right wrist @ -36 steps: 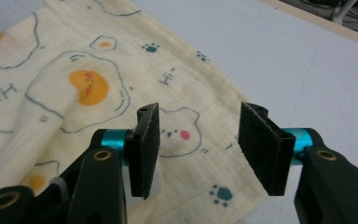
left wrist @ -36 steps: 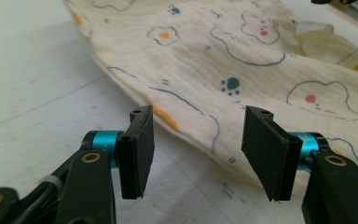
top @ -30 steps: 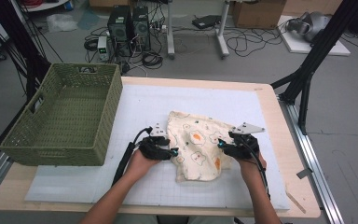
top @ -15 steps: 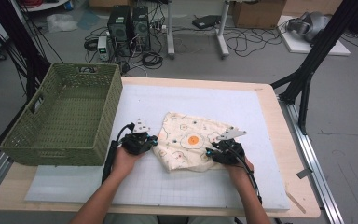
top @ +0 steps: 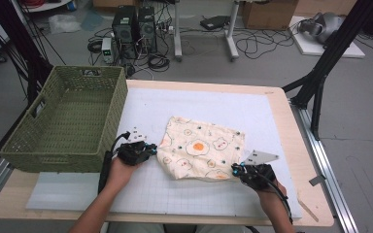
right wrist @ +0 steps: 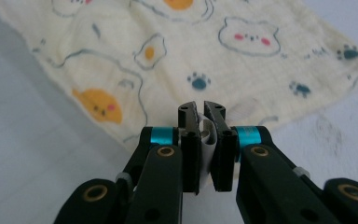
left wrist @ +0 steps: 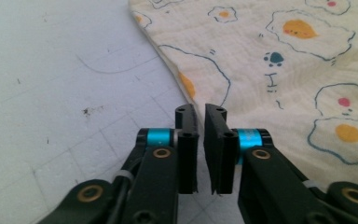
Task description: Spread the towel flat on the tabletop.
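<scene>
- The cloth with fried eggs and little bears printed on it lies spread on the white surface, near the front edge and just right of the green basket.
- The left tool sits at the cloth's left edge. Its jaws have just been closing and now stand almost together. I cannot see cloth in the thin gap, so I cannot tell if it has a real hold.
- The right tool sits at the cloth's near right corner. Its jaws have just been closing too, and a pale fold of cloth is pinched between them.
- I think the cloth is light, soft and floppy. It will sag and bunch up when lifted, but it will not break.
- The best places to take hold look like the edges and corners, one on each side, so it stays spread.
</scene>
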{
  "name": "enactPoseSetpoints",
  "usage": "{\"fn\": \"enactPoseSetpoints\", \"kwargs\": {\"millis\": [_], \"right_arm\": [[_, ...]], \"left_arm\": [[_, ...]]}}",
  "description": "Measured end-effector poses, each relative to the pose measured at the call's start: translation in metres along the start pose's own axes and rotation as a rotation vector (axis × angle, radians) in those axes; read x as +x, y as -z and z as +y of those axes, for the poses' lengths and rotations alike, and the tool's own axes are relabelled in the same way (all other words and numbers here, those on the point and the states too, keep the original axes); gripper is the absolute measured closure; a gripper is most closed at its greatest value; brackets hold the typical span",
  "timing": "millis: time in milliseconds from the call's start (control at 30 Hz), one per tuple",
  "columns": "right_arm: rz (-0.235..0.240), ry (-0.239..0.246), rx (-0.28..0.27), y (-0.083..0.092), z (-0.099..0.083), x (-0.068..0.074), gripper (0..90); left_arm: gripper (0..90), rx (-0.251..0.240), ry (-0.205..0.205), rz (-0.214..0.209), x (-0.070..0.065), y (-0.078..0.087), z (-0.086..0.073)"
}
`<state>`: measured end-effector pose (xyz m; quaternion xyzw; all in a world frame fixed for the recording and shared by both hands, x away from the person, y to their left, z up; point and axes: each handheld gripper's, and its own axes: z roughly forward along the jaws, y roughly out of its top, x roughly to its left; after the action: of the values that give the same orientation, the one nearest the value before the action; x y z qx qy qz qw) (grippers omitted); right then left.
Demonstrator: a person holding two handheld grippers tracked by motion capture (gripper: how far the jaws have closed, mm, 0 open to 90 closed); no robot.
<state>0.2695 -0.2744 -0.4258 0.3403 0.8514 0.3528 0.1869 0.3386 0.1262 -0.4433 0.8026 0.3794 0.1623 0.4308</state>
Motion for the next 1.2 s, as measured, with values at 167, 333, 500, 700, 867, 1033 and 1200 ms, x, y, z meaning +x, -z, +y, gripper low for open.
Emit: {"fn": "enactPoseSetpoints", "kwargs": {"millis": [167,333,500,700,867,1033,1200], "right_arm": [[-0.028,0.036,0.054,0.020,-0.021,0.007,84.9],[-0.019,0.017,0.011,0.032,-0.024,0.010,65.2],[-0.107,-0.046,-0.084,0.039,-0.007,-0.005,48.0],[-0.177,-0.100,-0.070,0.015,0.012,-0.029,39.9],[-0.206,-0.142,0.017,-0.017,0.018,-0.038,34.6],[-0.157,-0.142,0.108,-0.041,0.018,-0.038,36.6],[-0.079,-0.176,0.083,-0.040,0.017,-0.044,78.8]], "left_arm": [[55.2,-0.049,0.039,0.004,0.000,0.002,0.002],[47.1,-0.091,0.060,0.005,0.000,0.002,0.004],[45.9,-0.096,0.057,0.004,0.000,0.002,0.004],[44.9,-0.096,0.065,0.006,0.001,0.002,0.003],[43.8,-0.095,0.066,0.005,0.003,0.003,0.003],[43.5,-0.094,0.061,0.000,0.002,0.002,0.003],[43.4,-0.093,0.062,0.001,0.002,0.002,0.003]]}}
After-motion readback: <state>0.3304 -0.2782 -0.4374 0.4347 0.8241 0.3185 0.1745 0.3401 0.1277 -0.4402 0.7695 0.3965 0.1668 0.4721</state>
